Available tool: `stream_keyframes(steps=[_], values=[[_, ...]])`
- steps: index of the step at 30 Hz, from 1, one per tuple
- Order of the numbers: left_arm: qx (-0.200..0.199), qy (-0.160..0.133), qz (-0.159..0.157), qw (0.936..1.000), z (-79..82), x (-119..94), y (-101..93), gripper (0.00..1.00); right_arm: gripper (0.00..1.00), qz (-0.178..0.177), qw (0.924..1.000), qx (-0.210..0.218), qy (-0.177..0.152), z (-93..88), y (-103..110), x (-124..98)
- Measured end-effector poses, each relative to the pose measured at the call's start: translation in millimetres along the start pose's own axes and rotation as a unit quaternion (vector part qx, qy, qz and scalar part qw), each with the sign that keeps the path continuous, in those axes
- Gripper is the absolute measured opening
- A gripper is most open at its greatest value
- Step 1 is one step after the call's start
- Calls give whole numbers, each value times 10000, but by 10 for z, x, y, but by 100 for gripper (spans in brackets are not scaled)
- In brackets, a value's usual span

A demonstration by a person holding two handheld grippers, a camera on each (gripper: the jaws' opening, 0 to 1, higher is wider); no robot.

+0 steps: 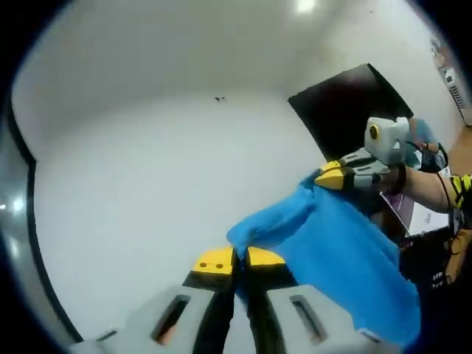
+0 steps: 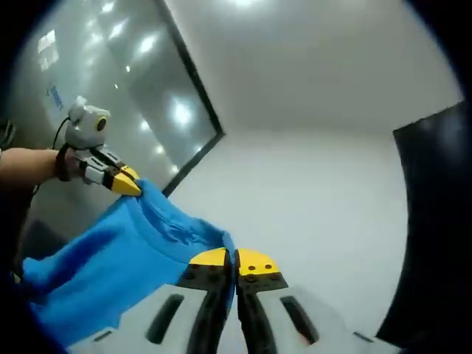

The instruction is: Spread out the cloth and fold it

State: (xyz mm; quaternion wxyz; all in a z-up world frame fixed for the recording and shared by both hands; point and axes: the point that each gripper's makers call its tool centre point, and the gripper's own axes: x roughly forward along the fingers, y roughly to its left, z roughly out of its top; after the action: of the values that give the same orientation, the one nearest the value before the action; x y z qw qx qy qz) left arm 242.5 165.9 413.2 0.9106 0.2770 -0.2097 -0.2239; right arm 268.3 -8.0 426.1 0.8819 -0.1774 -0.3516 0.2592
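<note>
left claw (image 1: 237, 259) pinching blue cloth (image 1: 346, 258) | right claw (image 2: 234, 259) pinching cloth, seemingly lifted

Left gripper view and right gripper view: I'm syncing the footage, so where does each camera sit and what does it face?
Left gripper view: rides the left gripper, facing the blue cloth over the white table; the right gripper and a forearm show.
Right gripper view: rides the right gripper, facing the cloth; the left gripper and an arm show.
Shared: cloth, table, both grippers.
</note>
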Motion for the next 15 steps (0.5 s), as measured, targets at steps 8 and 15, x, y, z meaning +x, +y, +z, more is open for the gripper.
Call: stream_keyframes(steps=[8, 15], values=[[124, -280, 175, 9994, 409, 192, -87, 4, 1, -721, 9944, -759, -171, 415, -481, -18], [15, -787, 255, 9966, 808, 231, -142, 4, 1, -908, 9924, -825, -53, 685, -767, 1]])
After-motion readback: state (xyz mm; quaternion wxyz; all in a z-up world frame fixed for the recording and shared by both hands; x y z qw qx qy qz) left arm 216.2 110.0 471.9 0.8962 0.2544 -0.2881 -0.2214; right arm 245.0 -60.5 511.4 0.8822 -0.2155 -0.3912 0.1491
